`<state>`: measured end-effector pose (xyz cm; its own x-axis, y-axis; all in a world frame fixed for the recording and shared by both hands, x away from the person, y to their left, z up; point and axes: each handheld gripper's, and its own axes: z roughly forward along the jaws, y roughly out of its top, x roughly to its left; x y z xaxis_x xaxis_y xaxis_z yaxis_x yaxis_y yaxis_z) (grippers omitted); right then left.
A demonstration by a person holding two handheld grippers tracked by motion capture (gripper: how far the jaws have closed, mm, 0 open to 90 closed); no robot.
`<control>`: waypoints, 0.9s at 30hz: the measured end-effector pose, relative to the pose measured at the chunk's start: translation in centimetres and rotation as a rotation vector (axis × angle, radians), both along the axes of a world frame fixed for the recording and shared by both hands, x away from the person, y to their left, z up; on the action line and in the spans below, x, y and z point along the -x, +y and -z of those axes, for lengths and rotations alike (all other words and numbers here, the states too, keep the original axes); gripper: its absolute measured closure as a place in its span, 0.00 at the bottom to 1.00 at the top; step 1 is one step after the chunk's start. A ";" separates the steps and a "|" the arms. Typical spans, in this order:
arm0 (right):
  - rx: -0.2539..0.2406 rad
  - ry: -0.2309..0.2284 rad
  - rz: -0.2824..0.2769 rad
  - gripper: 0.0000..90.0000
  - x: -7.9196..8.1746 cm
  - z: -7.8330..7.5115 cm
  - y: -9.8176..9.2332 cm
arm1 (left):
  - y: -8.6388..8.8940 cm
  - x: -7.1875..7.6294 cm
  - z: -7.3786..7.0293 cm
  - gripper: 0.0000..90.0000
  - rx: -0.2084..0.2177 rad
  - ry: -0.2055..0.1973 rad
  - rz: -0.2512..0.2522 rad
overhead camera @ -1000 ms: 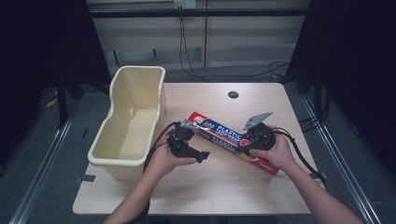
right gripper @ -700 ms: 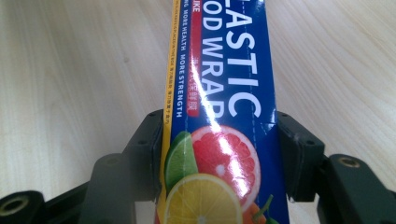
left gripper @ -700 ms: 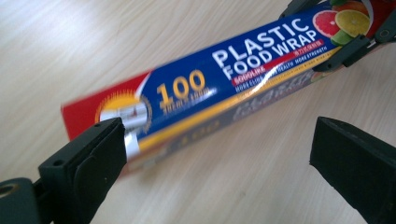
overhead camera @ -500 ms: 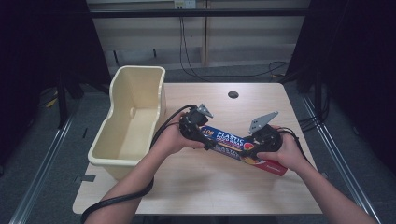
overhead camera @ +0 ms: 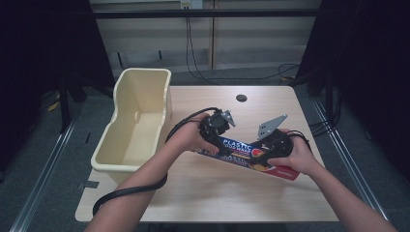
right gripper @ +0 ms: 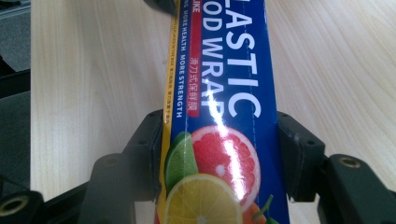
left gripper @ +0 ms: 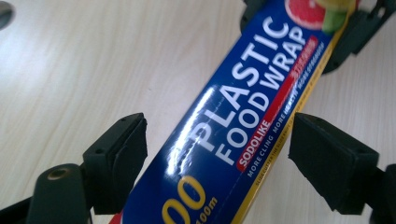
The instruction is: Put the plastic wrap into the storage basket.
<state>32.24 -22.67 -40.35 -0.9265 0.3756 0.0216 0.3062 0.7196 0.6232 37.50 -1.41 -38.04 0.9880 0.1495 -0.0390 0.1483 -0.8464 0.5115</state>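
A long blue plastic food wrap box [overhead camera: 240,149] lies slantwise on the wooden table [overhead camera: 270,203], in front of me. My right gripper [overhead camera: 259,155] is shut on its right part; in the right gripper view the pads [right gripper: 152,140] press both long sides of the box [right gripper: 219,88] by the fruit picture. My left gripper [overhead camera: 221,145] straddles the box's left part. Its jaws have just been closing, and in the left gripper view the box [left gripper: 243,116] lies between them, with a gap still showing beside the left pad [left gripper: 126,158].
A cream plastic bin [overhead camera: 167,96] stands at the table's left edge, beside my left forearm. A small dark round hole [overhead camera: 241,98] sits near the table's far edge. A black cable [overhead camera: 130,191] trails from the left gripper along the forearm.
My left hand has moved right and up from beside the bin onto the box's left part, and its jaws have narrowed around the box. The right gripper has kept its grip in place.
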 end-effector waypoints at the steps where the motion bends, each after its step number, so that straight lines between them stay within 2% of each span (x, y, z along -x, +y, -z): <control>1: 0.000 0.000 0.000 0.47 0.0 0.0 0.0 | 0.0 0.0 0.0 0.19 0.000 0.000 0.000; 2: 0.000 -0.015 -0.004 0.47 0.0 -0.1 0.0 | -0.2 0.0 0.2 0.19 -0.002 0.007 0.012; 3: -0.016 -0.006 -0.019 0.47 0.0 -0.1 0.0 | -0.6 0.1 0.3 0.22 -0.018 -0.004 0.085; 6: -0.029 -0.010 -0.037 0.47 0.1 -0.4 -0.1 | -0.9 0.2 0.6 0.23 -0.024 0.016 0.101; 9: -0.032 -0.025 -0.057 0.47 0.1 -0.6 -0.2 | -1.0 0.1 0.8 0.25 -0.008 0.055 0.110; 11: -0.046 -0.021 -0.078 0.47 0.1 -0.7 -0.3 | -1.2 0.4 1.0 0.29 -0.016 0.059 0.126; 12: -0.035 -0.026 -0.116 0.47 0.2 -0.7 -0.3 | -1.4 0.8 0.9 0.33 -0.042 0.101 0.115; 17: -0.046 -0.008 -0.149 0.46 0.3 -0.7 -0.4 | -1.3 1.4 0.7 0.38 -0.041 0.117 0.117; 19: -0.089 0.008 -0.186 0.44 0.0 -0.5 -0.7 | -1.5 2.1 0.0 0.39 -0.065 0.136 0.096; 20: -0.089 0.008 -0.186 0.44 0.0 -0.5 -0.7 | -1.5 2.1 0.0 0.41 -0.065 0.136 0.096; 21: -0.161 0.043 -0.177 0.40 -0.5 -0.5 -1.0 | -1.6 2.3 -0.6 0.42 -0.075 0.175 0.053; 22: -0.185 0.031 -0.169 0.38 -0.5 -0.7 -1.2 | -1.6 2.3 -0.8 0.43 -0.083 0.185 0.044; 23: -0.185 0.031 -0.169 0.38 -0.5 -0.7 -1.2 | -1.6 2.3 -0.8 0.44 -0.083 0.185 0.044; 24: -0.200 0.010 -0.133 0.19 -0.7 -0.9 -1.5 | -1.5 2.3 -0.9 0.44 -0.107 0.192 0.014; 25: -0.200 0.010 -0.133 0.19 -0.7 -0.9 -1.5 | -1.5 2.3 -0.9 0.45 -0.107 0.192 0.014; 26: -0.203 -0.009 -0.074 0.11 -0.9 -1.1 -2.0 | -1.3 2.5 -0.8 0.45 -0.134 0.191 -0.018; 27: -0.203 -0.009 -0.074 0.11 -0.9 -1.1 -2.0 | -1.3 2.5 -0.8 0.45 -0.134 0.191 -0.018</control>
<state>33.13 -24.72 -39.23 -0.9518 0.2957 0.0817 0.2515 0.5992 0.7601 34.96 -2.68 -37.22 0.9616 0.1834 -0.2041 0.2474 -0.9012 0.3558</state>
